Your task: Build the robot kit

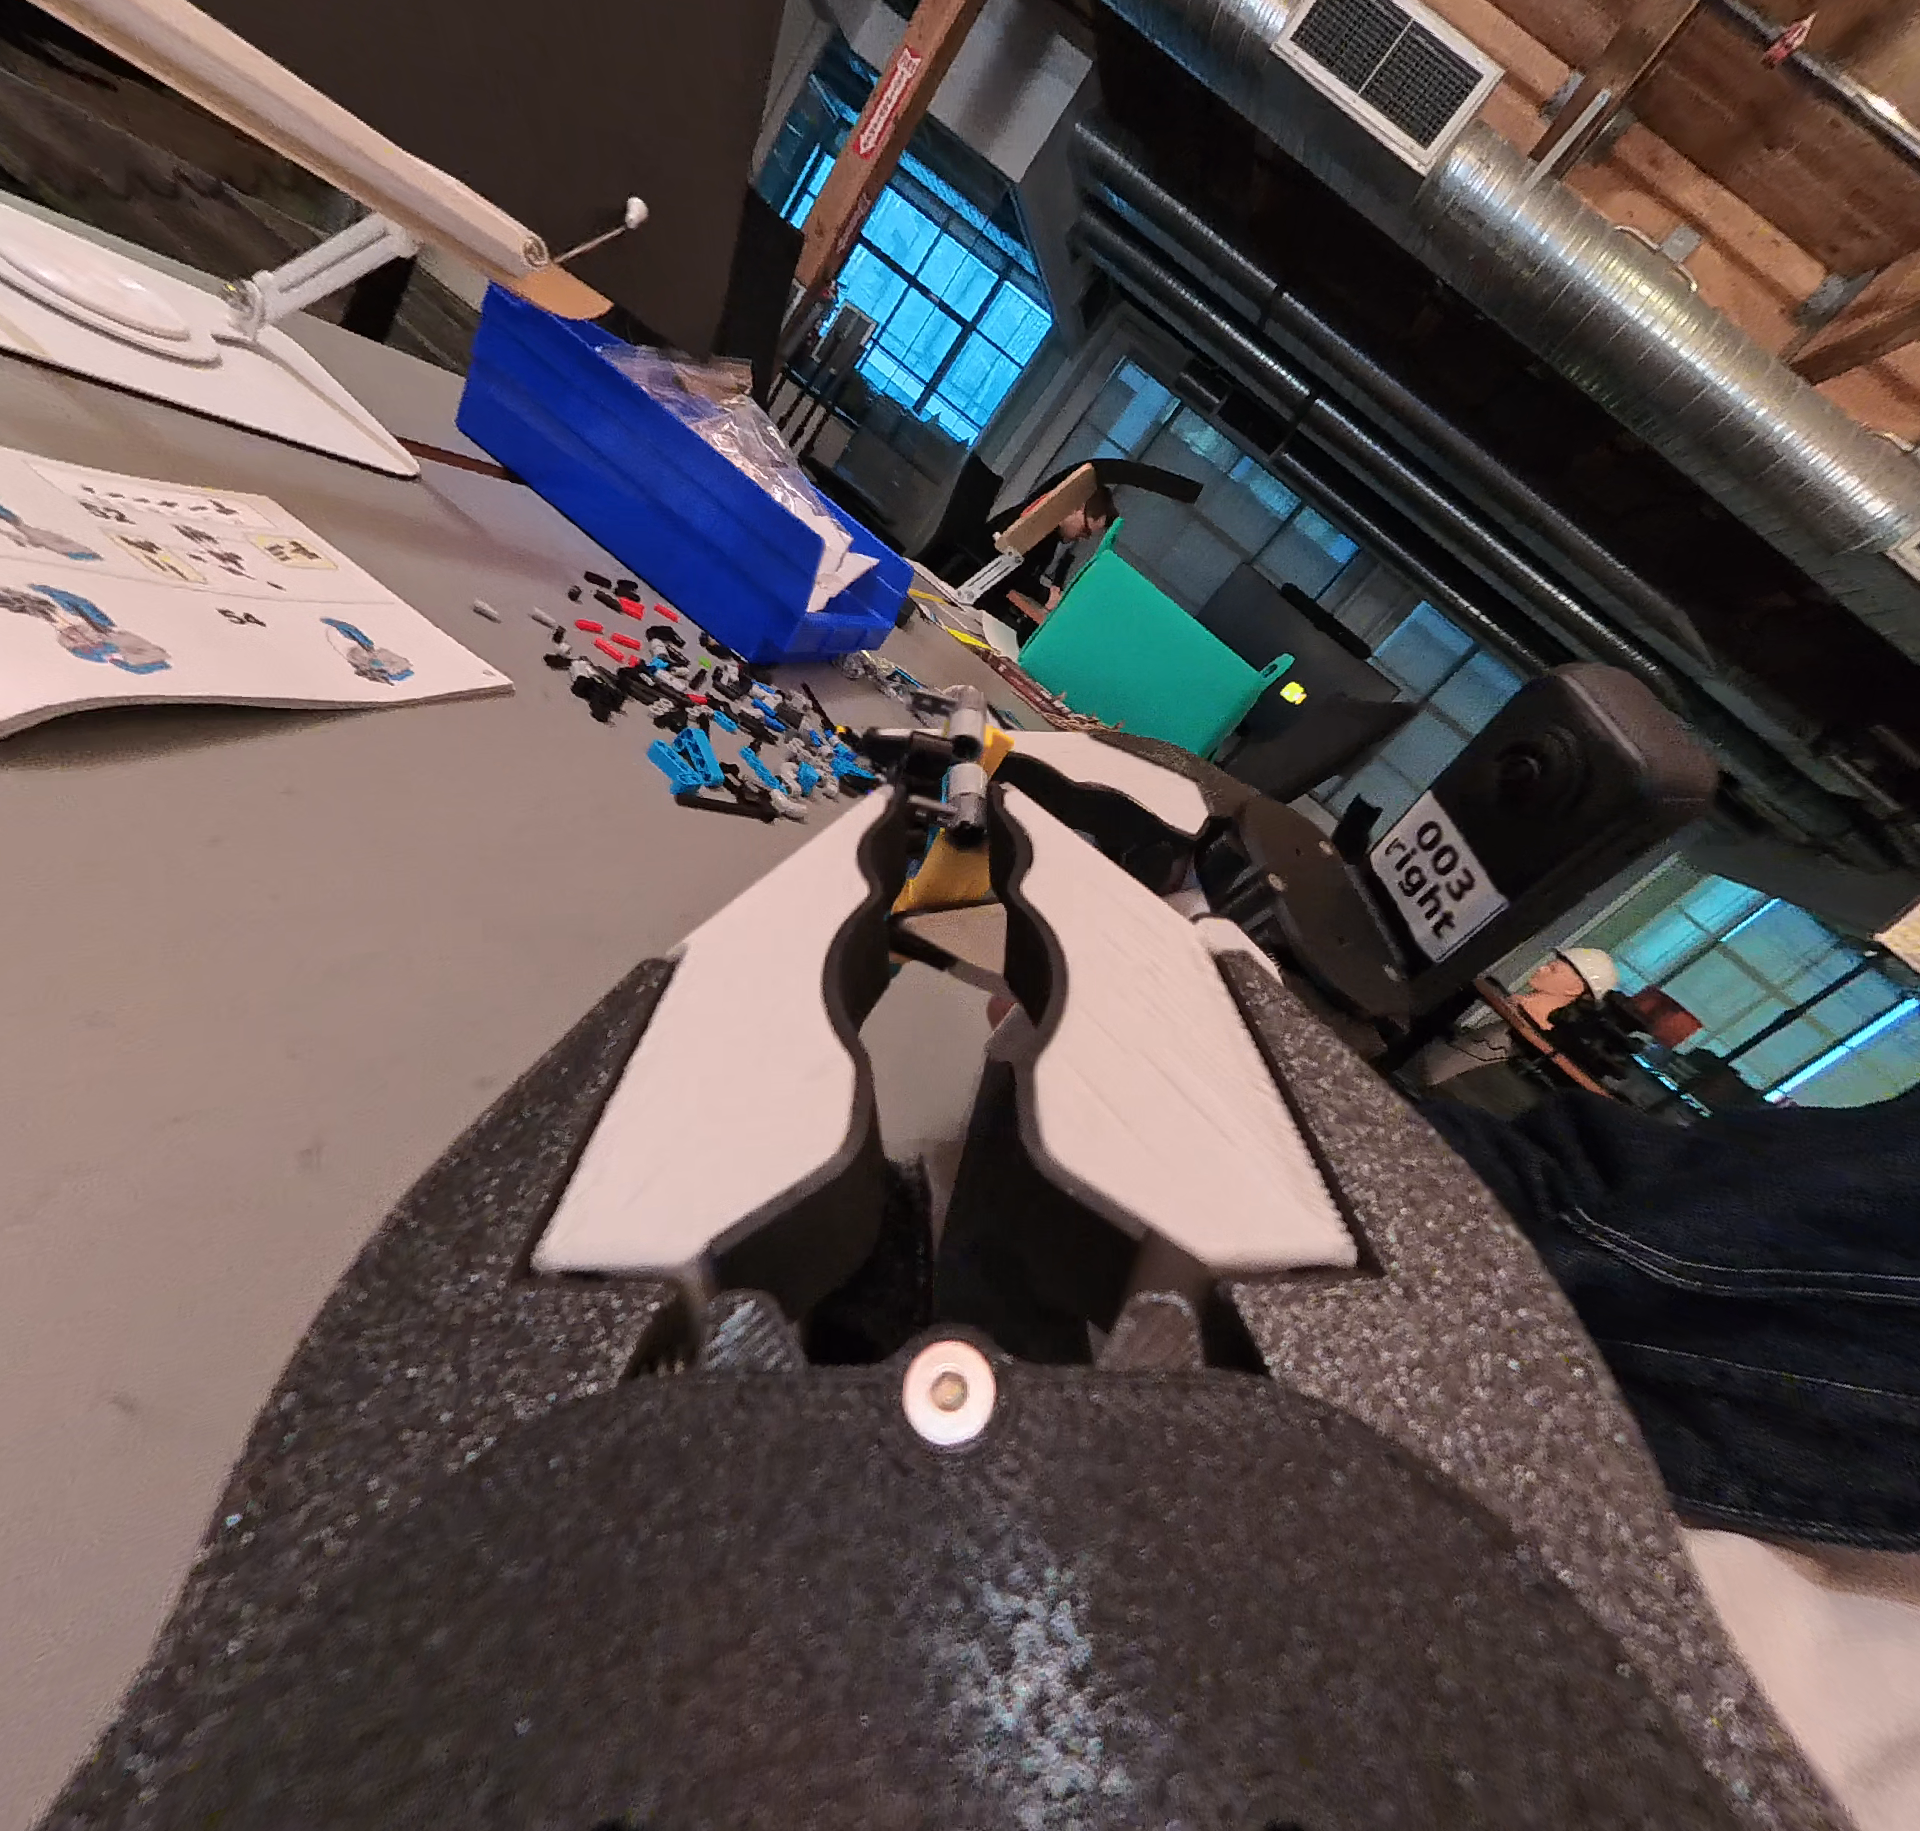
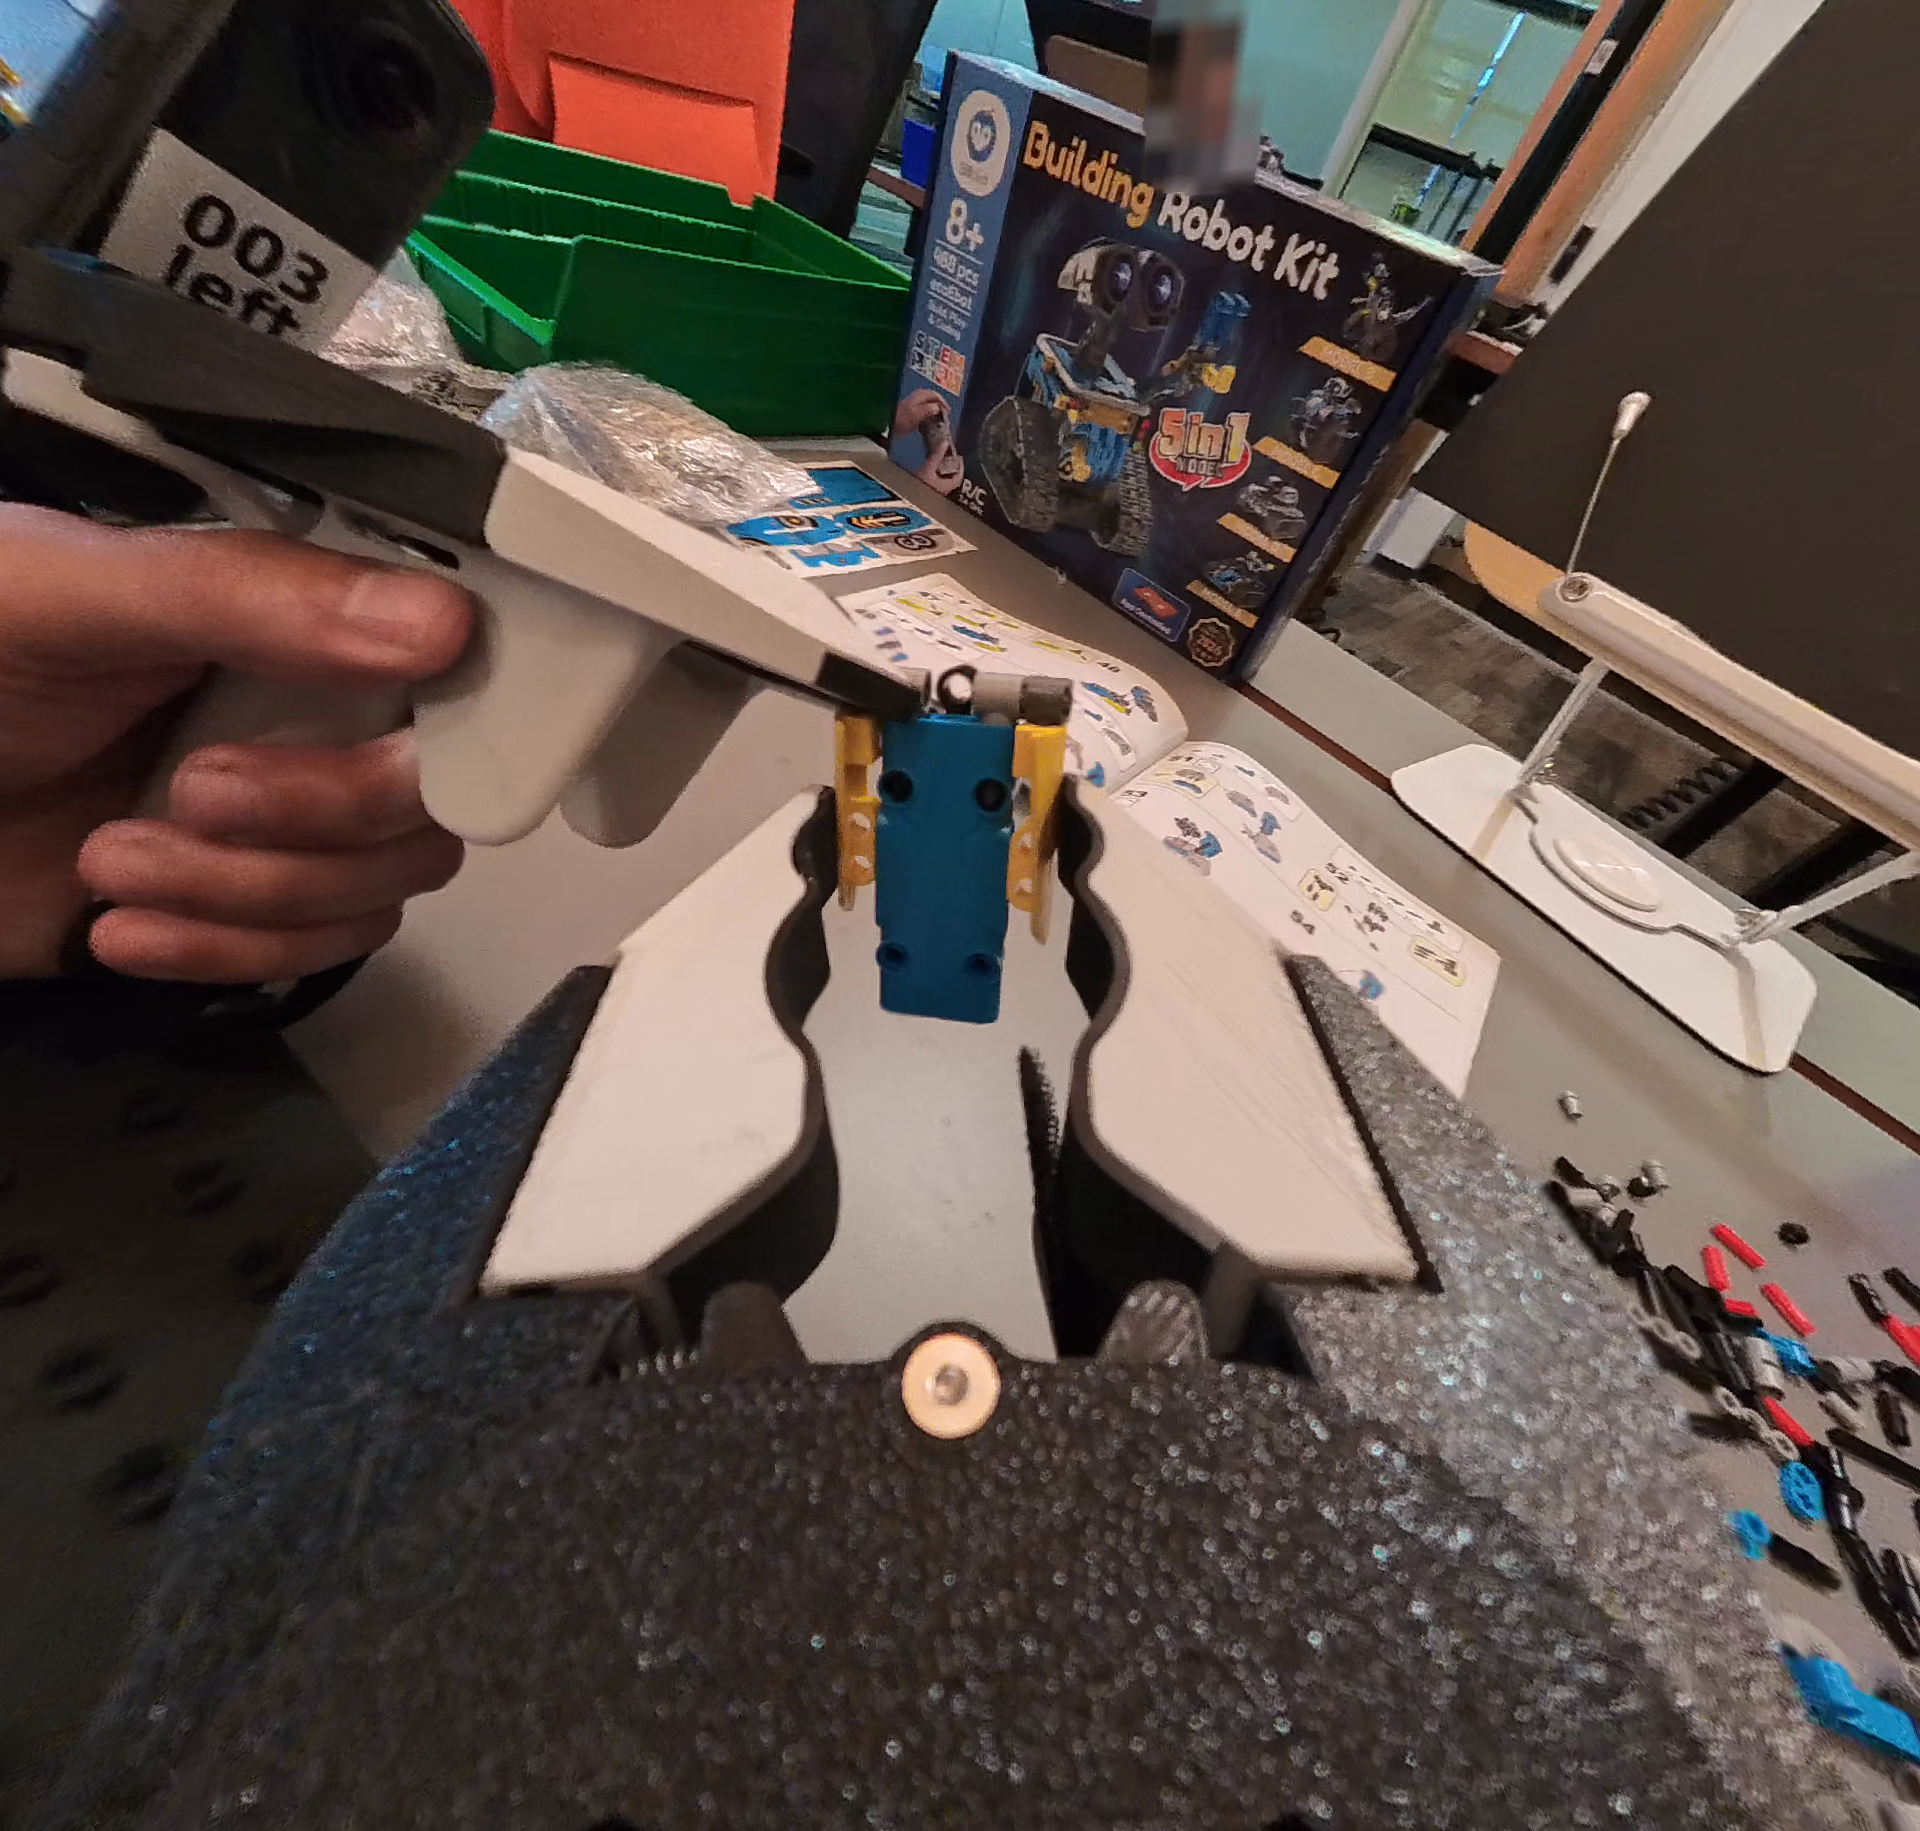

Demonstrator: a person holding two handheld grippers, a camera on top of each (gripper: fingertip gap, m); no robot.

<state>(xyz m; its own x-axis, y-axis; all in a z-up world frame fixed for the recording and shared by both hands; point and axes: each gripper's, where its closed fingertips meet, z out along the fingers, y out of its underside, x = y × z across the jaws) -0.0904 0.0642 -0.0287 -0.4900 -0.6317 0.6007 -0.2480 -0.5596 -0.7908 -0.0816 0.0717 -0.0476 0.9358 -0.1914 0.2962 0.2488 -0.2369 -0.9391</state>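
Blue block (image 2: 940, 867) with yellow side pieces sits clamped in the right gripper (image 2: 948, 825) above the desk (image 2: 623, 950), while the left gripper (image 1: 940, 805) pinches a small grey-and-black piece (image 1: 961, 758) at its top, loose parts (image 1: 717, 701) unused.

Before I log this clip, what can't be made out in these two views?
- Left wrist view: the blue and yellow assembly is mostly hidden behind the left gripper fingers.
- Left wrist view: the small loose parts are too tiny and blurred to identify.
- Right wrist view: whether the left gripper pinches the grey piece is blurred.
- Right wrist view: the hand is cut off at the picture's left edge.
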